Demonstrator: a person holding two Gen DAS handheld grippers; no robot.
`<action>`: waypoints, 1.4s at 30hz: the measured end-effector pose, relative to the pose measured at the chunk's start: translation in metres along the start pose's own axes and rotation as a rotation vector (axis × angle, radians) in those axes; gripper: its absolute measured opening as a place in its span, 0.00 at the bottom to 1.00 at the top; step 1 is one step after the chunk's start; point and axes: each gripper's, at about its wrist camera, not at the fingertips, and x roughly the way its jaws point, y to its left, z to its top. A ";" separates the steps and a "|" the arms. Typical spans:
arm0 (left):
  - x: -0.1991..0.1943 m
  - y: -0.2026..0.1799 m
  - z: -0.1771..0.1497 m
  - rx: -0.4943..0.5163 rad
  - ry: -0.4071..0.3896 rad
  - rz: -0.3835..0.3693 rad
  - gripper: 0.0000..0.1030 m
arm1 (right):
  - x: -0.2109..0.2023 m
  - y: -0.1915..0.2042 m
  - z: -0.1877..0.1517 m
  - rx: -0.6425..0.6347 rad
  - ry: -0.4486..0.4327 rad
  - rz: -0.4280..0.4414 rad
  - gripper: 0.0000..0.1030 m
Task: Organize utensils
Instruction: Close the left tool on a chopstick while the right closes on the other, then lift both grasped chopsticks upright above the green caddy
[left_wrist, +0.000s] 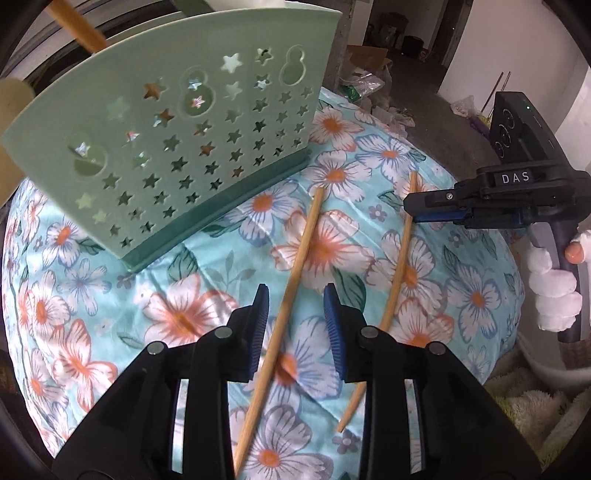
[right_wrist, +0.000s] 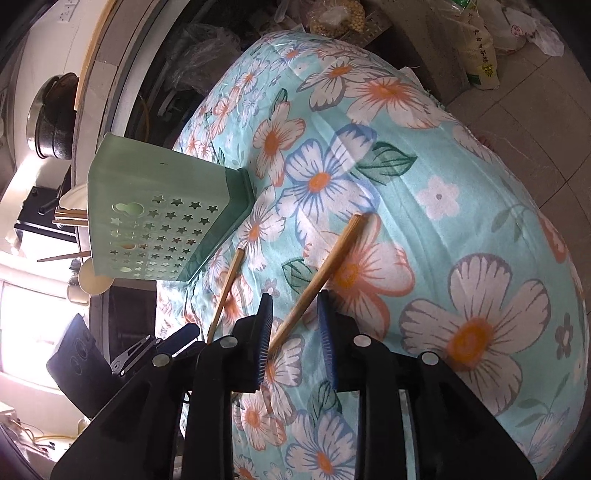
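Two wooden chopsticks lie on a floral cloth-covered table (left_wrist: 476, 295). One chopstick (left_wrist: 295, 266) runs between the fingers of my left gripper (left_wrist: 295, 291), which is open with its blue pads clear of the stick. The other chopstick (right_wrist: 325, 269) passes between the fingers of my right gripper (right_wrist: 294, 295), also open. In the left wrist view the right gripper (left_wrist: 412, 210) hovers side-on over that second chopstick (left_wrist: 400, 266). A green utensil holder (left_wrist: 207, 147) with star holes stands behind them, with wooden handles (left_wrist: 74, 22) sticking out of it. The right wrist view shows the holder (right_wrist: 162, 229) at the left.
A gloved hand (left_wrist: 554, 291) holds the right gripper's handle. The table drops away to a tiled floor (right_wrist: 535, 129) on the right. A dark pot (right_wrist: 51, 125) sits on a counter beyond the holder. Bags and clutter (right_wrist: 476, 48) lie past the far table edge.
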 end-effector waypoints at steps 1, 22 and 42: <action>0.003 -0.003 0.004 0.010 0.003 -0.002 0.28 | 0.001 0.000 0.001 0.003 -0.002 0.002 0.26; 0.062 -0.045 0.052 0.148 0.031 0.117 0.09 | 0.004 -0.026 0.016 0.140 -0.086 0.120 0.11; -0.122 -0.008 0.058 -0.100 -0.405 0.043 0.05 | -0.078 0.051 0.009 -0.200 -0.262 0.120 0.08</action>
